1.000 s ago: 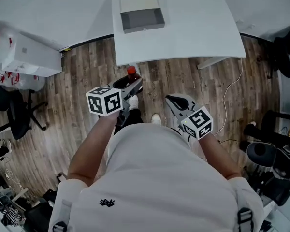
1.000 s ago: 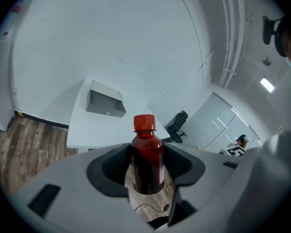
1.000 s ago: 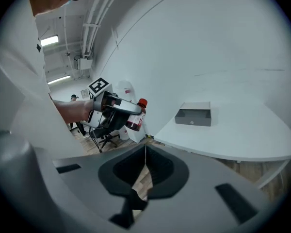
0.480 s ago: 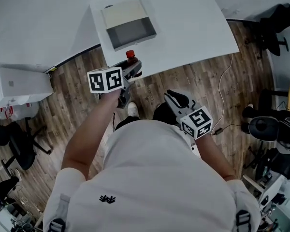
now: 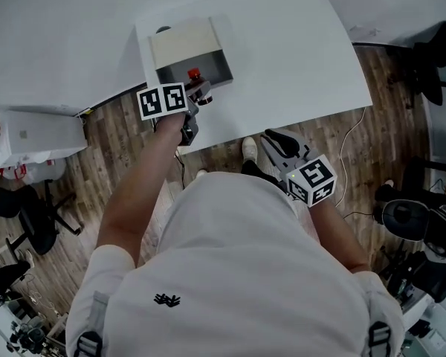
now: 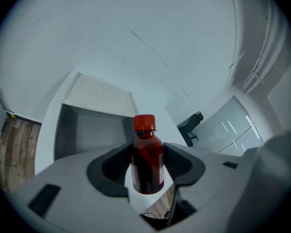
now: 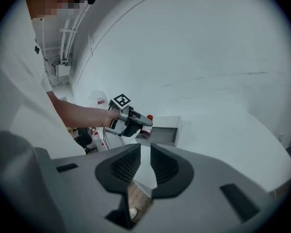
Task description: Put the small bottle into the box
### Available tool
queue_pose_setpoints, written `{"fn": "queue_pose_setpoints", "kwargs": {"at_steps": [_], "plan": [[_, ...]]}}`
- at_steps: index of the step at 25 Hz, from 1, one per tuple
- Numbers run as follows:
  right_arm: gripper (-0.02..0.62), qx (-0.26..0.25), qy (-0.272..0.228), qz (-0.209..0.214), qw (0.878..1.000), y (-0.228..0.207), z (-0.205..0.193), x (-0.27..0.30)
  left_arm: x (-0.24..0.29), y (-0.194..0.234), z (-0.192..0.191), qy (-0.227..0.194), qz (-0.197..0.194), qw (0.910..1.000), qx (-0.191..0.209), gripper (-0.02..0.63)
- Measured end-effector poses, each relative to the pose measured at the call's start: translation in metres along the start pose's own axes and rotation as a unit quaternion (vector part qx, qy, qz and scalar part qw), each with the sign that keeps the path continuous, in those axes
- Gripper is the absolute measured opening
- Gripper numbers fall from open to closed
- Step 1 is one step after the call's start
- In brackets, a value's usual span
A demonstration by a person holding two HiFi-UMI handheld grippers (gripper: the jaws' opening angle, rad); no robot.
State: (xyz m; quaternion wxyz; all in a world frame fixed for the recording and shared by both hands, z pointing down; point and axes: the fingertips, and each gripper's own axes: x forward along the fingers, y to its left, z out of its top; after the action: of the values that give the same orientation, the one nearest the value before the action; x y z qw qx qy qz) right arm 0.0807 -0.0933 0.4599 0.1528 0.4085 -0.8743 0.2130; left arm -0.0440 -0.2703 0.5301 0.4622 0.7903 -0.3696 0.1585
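A small bottle (image 6: 147, 159) of dark red liquid with a red cap stands upright between the jaws of my left gripper (image 6: 146, 166), which is shut on it. In the head view the bottle (image 5: 194, 75) hangs over the front part of the open grey box (image 5: 214, 67), whose pale lid (image 5: 184, 42) lies folded back. The box (image 6: 85, 130) lies just ahead of the bottle in the left gripper view. My right gripper (image 5: 277, 141) hovers low at the table's front edge, shut with nothing in it (image 7: 145, 166). From there I see the left gripper (image 7: 140, 123) beside the box (image 7: 166, 131).
The box sits at the left end of a white table (image 5: 297, 50). Beyond the table's front edge is wooden floor with a cable (image 5: 348, 149). White cartons (image 5: 30, 136) and an office chair (image 5: 22, 203) stand at the left, dark chairs (image 5: 437, 73) at the right.
The left gripper has carried the bottle forward, from over the floor to over the box. The person has stepped closer to the table; the right gripper has stayed low.
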Motion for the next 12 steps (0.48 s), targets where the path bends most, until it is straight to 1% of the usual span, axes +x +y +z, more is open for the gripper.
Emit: {"fn": "queue_pose_setpoints", "kwargs": {"at_steps": [4,8,12], "plan": [[0.064,-0.016,0.003,0.018,1.000,-0.044,0.013,0.005,0.032,0.019,0.017,0.009,0.039,0.9990,-0.018,0.218],[0.064,-0.005,-0.001,0.035,0.999,-0.081,0.023,0.002,0.061,0.031,0.020,0.028,0.073,0.9964,-0.033,0.218],[0.064,0.004,0.011,0.057,0.998,-0.111,0.021,0.002,0.085,0.040,0.022,0.041,0.105,0.9927,-0.043,0.218]]}}
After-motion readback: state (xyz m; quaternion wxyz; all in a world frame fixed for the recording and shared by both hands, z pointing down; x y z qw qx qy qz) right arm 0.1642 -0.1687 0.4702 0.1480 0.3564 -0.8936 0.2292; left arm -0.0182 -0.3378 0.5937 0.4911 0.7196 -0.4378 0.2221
